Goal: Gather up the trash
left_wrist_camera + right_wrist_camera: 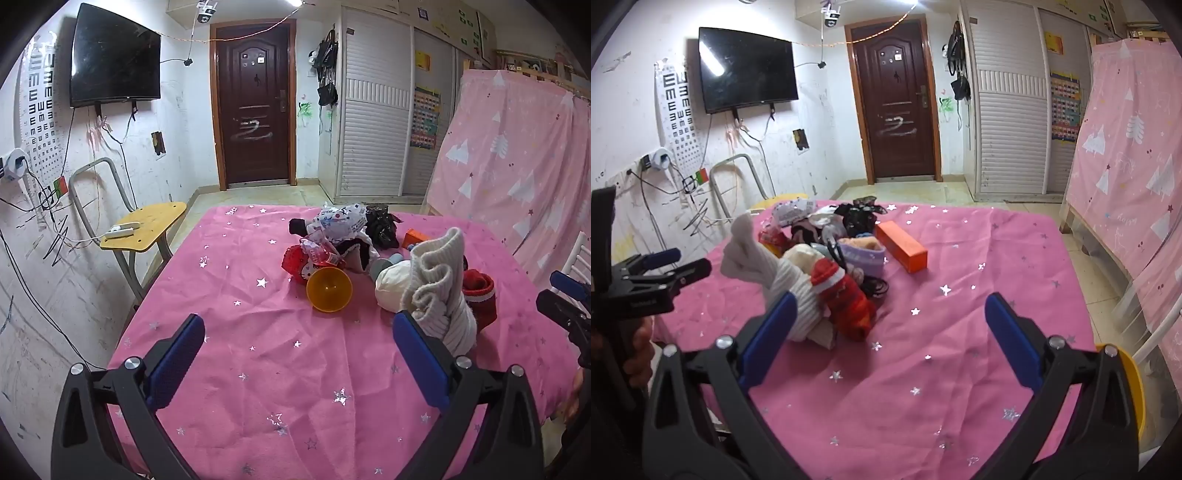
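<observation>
A heap of trash and clothes lies on the pink star-print tablecloth (258,369). It holds an orange plastic cup (328,290) on its side, a red Hello Kitty wrapper (303,260), a crumpled white printed wrapper (340,221), a black bag (382,225), an orange box (901,245), a white knit sock (439,291) and a red sock (846,295). My left gripper (299,332) is open and empty, hovering short of the heap. My right gripper (890,314) is open and empty, right of the socks. Each gripper shows at the other view's edge (565,302) (665,266).
A yellow desk-chair (147,225) with a power strip stands left of the table. A pink-covered bed (517,155) is at the right, a wardrobe (373,110) and brown door (255,103) behind. A yellow bin rim (1134,387) sits at the table's right corner.
</observation>
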